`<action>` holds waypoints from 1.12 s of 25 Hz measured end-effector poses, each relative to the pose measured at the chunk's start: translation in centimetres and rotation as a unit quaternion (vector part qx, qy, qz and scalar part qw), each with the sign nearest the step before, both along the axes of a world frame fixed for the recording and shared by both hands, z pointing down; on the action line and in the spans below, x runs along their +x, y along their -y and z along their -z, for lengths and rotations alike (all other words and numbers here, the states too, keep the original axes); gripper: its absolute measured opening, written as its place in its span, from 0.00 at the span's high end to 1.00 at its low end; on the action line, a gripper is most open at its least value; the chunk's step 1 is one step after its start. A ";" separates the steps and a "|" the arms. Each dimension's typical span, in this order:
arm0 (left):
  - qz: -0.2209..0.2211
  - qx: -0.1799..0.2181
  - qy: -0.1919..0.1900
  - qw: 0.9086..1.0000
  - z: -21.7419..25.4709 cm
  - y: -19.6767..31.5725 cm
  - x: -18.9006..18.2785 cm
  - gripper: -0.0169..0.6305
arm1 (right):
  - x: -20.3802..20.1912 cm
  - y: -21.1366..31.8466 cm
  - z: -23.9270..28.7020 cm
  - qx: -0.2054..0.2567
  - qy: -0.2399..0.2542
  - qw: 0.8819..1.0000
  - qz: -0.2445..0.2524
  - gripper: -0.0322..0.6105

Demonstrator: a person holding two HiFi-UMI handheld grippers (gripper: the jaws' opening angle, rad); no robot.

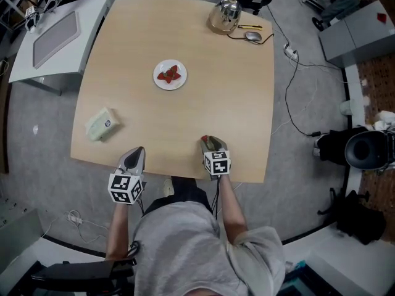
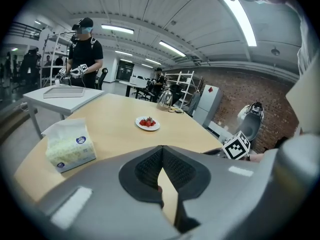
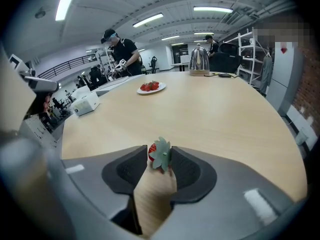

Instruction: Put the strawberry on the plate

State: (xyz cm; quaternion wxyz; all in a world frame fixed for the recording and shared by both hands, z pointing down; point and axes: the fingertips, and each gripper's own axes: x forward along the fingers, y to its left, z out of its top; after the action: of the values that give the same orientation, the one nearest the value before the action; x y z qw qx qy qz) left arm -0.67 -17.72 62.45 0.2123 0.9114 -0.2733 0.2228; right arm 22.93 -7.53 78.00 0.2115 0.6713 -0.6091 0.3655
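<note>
A white plate (image 1: 179, 85) near the table's middle holds several red strawberries (image 1: 169, 74); the same plate (image 2: 155, 128) shows in the left gripper view and again (image 3: 161, 88) far off in the right gripper view. One more strawberry (image 3: 159, 154), its green leaf cap towards the camera, lies at the table's front edge between the tips of my right gripper (image 3: 156, 153). The jaws stand apart beside it and are not pressed onto it. In the head view this strawberry (image 1: 204, 139) sits at the right gripper's (image 1: 208, 143) tip. My left gripper (image 2: 162, 149) hovers at the front left edge (image 1: 136, 157), its jaws together with nothing between them.
A tissue pack (image 1: 100, 124) lies on the table's left side. A metal kettle (image 1: 224, 14), a mouse (image 1: 252, 36) and a pen sit at the far edge. A white side table (image 1: 55, 39) stands to the left with a person (image 2: 85, 49) at it. Cables trail over the floor on the right.
</note>
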 end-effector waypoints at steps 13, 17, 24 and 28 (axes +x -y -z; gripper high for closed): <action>0.012 -0.005 0.000 1.000 -0.4 0.5 -0.1 0.94 | -0.1 0.8 0.1 0.002 0.008 1.000 0.008 0.72; 0.013 -0.004 -0.001 1.000 -0.3 0.6 -0.1 0.94 | 0.1 1.4 0.7 0.011 0.010 1.000 0.010 0.72; 0.029 -0.004 -0.003 1.000 0.2 0.8 -0.7 0.94 | 0.2 3.4 2.3 0.026 0.008 0.999 0.025 0.72; 0.043 -0.001 -0.001 0.999 0.4 1.4 -1.4 0.94 | 0.0 5.6 3.5 0.042 0.004 0.998 0.042 0.72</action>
State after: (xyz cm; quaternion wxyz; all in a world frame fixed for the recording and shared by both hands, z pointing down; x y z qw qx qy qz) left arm -2.03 -19.13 62.06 0.2231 0.8989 -0.3116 0.2126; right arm 22.97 -13.14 74.53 0.1958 0.6520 -0.6525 0.3329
